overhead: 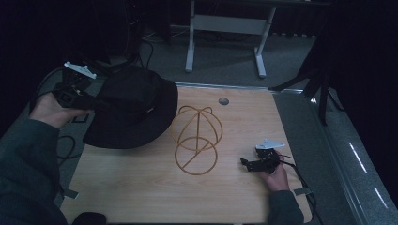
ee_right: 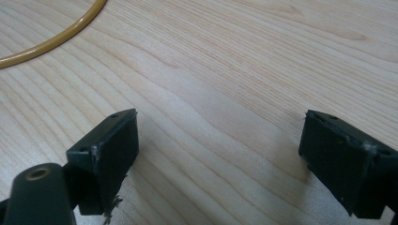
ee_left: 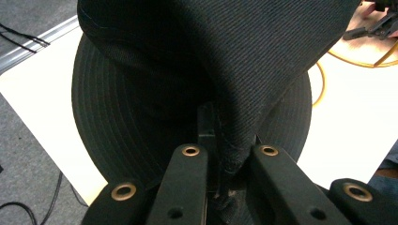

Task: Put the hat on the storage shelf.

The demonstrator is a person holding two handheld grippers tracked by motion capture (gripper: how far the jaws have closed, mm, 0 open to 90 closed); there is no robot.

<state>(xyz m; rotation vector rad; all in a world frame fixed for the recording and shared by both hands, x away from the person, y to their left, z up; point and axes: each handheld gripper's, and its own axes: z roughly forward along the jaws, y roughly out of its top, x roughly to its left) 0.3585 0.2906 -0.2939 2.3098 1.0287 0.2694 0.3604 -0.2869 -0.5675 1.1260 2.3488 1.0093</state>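
Observation:
A black bucket hat hangs over the table's left part, its brim drooping toward the wood. My left gripper is shut on a fold of the hat's edge, and in the left gripper view the cloth is pinched between the jaws. A yellow wire hat stand, a dome on a ring, sits mid-table just right of the hat; part of its wire shows past the brim. My right gripper rests on the wood right of the stand, open, with nothing between its fingers. The stand's ring curves off ahead of it.
The wooden table ends close behind the hat and stand, where a grey grommet is set. Cables trail off the left edge. A white desk frame stands on the floor behind.

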